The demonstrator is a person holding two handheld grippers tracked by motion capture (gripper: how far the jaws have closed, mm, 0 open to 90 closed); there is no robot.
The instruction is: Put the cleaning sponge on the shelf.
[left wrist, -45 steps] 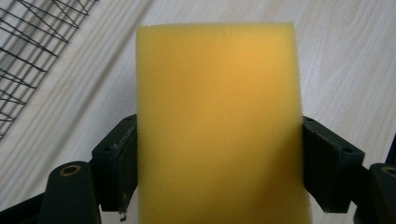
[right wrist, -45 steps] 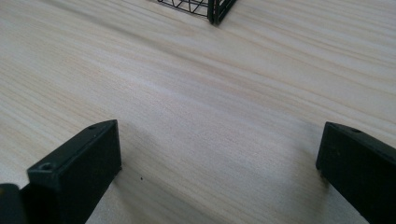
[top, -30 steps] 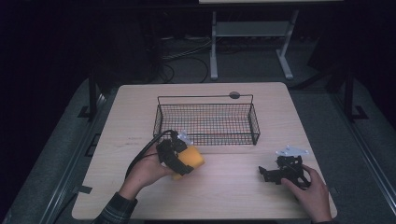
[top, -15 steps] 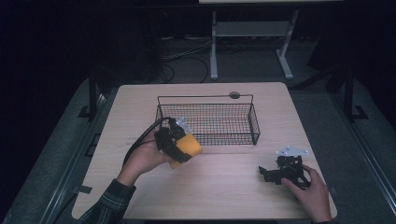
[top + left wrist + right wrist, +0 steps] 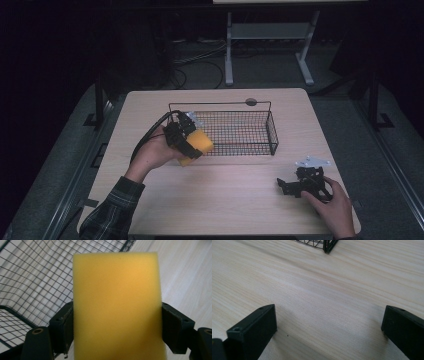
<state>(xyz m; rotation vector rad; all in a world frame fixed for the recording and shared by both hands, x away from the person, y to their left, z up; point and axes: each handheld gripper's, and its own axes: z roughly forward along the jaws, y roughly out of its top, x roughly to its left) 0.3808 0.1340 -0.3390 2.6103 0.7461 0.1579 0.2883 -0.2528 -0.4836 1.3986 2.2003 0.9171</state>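
Since a second ago the left tongs, clamped on the yellow sponge, have risen to the wire basket rim; next likely release inside. The right tongs rest wide apart on the tabletop.

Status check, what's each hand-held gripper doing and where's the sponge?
Left hand-held gripper shut on yellow sponge, at the wire basket's left front corner. Right hand-held gripper open, low over the table, holding nothing. Nothing blocking the basket.
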